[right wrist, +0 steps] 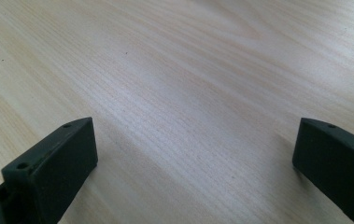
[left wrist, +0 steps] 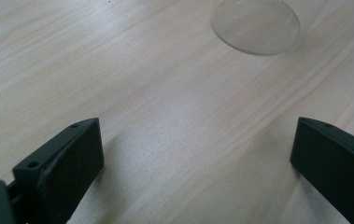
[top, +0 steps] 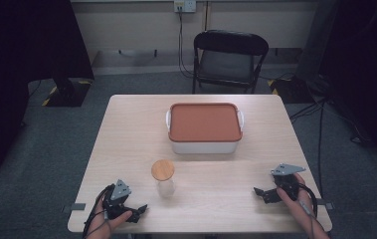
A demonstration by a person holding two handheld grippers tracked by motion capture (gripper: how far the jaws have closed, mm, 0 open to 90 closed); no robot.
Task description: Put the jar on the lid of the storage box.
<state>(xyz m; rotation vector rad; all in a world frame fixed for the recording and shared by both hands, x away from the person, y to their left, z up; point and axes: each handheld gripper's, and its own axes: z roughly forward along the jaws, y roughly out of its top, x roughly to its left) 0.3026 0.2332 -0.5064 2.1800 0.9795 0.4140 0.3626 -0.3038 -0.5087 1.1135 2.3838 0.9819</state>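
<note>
At the bottom of the high view, the left gripper [top: 135,211] sits in the lower left of the frame and the right gripper [top: 263,193] in the lower right, each low over the pale wooden table [top: 126,149] with its jaws spread wide, pinching nothing. In the left gripper view the jaws stand far apart over bare wood, and the glass jar [left wrist: 256,25] shows at the top right of the frame, clear of both. In the high view that jar, with its round wooden lid [top: 162,170], stands low in the frame just left of centre, near the left gripper, and the white box with the orange lid [top: 205,122] lies above it at mid-frame.
</note>
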